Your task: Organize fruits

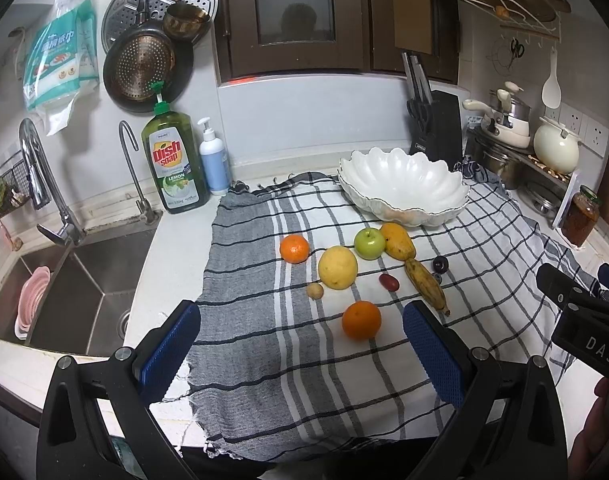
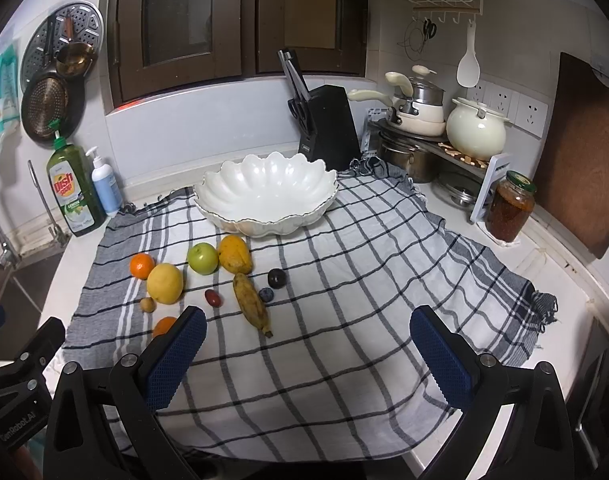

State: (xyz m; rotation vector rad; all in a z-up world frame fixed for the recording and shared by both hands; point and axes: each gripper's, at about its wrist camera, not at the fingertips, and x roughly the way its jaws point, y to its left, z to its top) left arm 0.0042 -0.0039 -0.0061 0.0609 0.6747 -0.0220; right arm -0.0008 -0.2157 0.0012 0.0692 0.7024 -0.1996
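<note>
Kitchen counter under a grey-and-white checked cloth (image 1: 304,360) carries loose fruit in front of an empty white scalloped ceramic bowl (image 2: 264,188). From the left lie a small orange (image 1: 294,249), a round yellow citrus (image 1: 338,267), a green apple (image 1: 369,243), a yellow mango (image 1: 398,241) and a spotted banana (image 1: 426,286); a larger orange (image 1: 361,320) sits nearest. The left gripper (image 1: 300,354) and the right gripper (image 2: 308,356) hang above the cloth, blue pads spread wide, holding nothing.

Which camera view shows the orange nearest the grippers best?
The left wrist view: the near orange lies whole and unobstructed on the checked cloth. The right wrist view shows only its top, behind a blue gripper finger.
</note>
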